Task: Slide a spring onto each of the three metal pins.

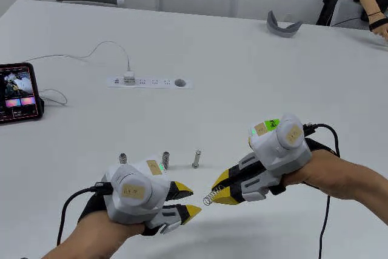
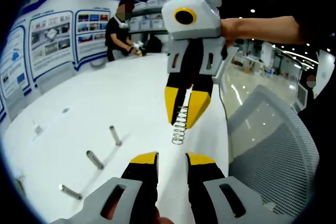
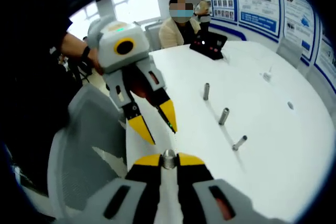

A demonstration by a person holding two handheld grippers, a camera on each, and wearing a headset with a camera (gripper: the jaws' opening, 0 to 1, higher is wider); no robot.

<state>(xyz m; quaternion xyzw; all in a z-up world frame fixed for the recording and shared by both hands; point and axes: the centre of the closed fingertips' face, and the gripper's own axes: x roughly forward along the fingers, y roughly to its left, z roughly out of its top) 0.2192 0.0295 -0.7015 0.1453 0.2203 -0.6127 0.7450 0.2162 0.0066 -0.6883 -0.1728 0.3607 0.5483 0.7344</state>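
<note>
Head view is showing the right tongs [image 1: 217, 193] pinching a spring [image 1: 210, 198] at lower center, the left tongs [image 1: 193, 201] hanging slightly open, empty.

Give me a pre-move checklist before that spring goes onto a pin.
1. Grip on the spring: ok. The right hand-held gripper clamps one end and the rest sticks out free.
2. Free pin available: ok. The right pin looks bare, while the middle pin and left pin carry coils.
3. Right pin upright: ok.
4. Spring lined up with the right pin: not ok. It points sideways toward the left hand-held gripper, not down over the pin top.
5. Left hand-held gripper free to help: ok. It is open and holds nothing.
6. Coils fully seated on the other two pins: cannot tell.
</note>
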